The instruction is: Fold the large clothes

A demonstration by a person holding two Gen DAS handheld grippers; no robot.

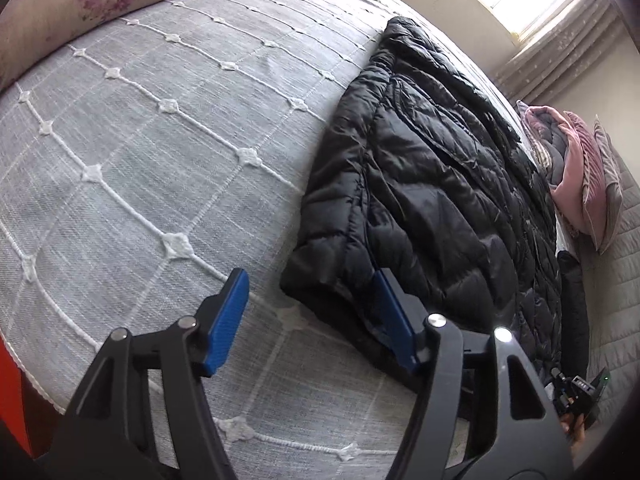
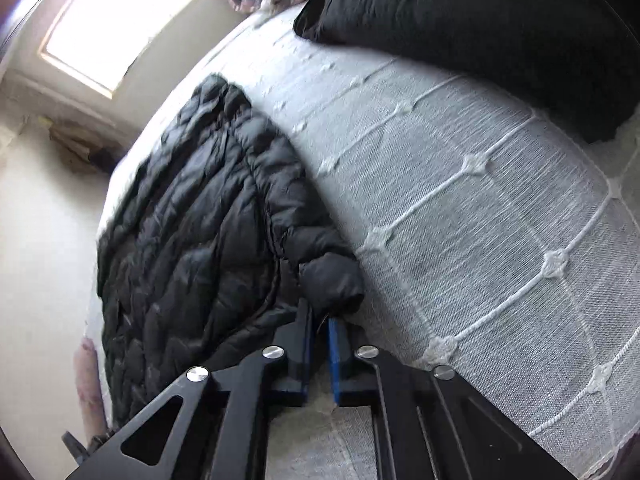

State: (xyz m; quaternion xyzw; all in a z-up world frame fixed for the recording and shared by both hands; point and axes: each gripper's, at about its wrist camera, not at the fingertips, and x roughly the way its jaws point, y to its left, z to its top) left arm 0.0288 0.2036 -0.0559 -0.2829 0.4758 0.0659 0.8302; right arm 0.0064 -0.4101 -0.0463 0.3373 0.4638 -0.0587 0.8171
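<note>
Two grippers are working at the near edge of a black puffer jacket (image 1: 432,184), which is lying flat on a grey bedspread (image 1: 140,152) with a white diamond pattern of cords and small knots.

In the left wrist view, the left gripper (image 1: 316,320) is standing with its jaws apart. Its left blue pad (image 1: 226,320) is hanging over the bare bedspread, and its right blue pad (image 1: 394,320) is lying at the lower edge of the jacket, so the jacket's near corner is sitting between the two pads. The pads are not pressing on the cloth; whether the right one is touching it, I cannot tell.

In the right wrist view, the right gripper (image 2: 320,340) is closed: its two blue pads are standing almost together, and a rolled black corner of the jacket is lying just in front of the tips. A thin fold of the cloth seems to be pinched between them.

Beyond the jacket, a floral pillow (image 1: 100,4) is resting at the top left of the bed, and some pink cushions (image 1: 576,184) are leaning at the far right. Another black garment (image 2: 500,32) is lying on the bedspread, well apart from the jacket. A bright window (image 2: 120,20) is showing behind the bed.
</note>
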